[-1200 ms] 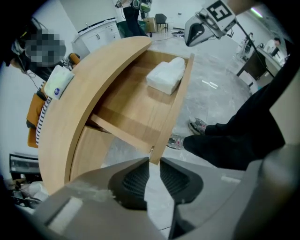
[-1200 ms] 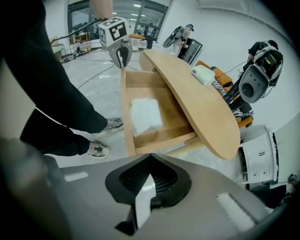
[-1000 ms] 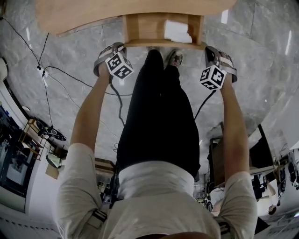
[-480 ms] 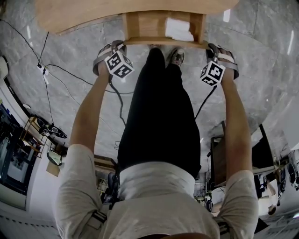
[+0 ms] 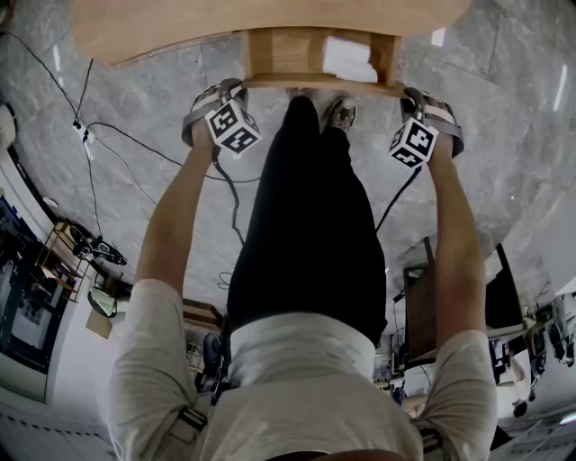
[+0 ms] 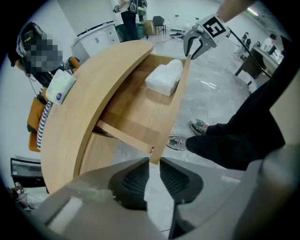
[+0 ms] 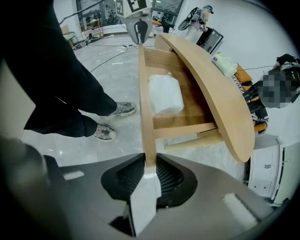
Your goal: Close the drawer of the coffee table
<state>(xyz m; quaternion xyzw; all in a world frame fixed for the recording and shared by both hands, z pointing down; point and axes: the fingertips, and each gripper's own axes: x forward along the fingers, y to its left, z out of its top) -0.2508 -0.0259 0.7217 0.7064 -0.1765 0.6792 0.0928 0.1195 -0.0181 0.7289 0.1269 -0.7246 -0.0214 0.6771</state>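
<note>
The wooden coffee table has its drawer pulled out toward me, with a white packet lying inside. My left gripper points down at the left end of the drawer front. In the left gripper view, the left gripper is shut on that panel's corner. My right gripper is at the other end. In the right gripper view, the right gripper has just been closing, and both pads now sit against the drawer front.
My legs and shoes stand right in front of the drawer, between the two grippers. Cables trail over the grey marble floor at the left. A white pack lies on the table top.
The right gripper has edged slightly closer to the drawer front's right end. The left gripper and the drawer have stayed put.
</note>
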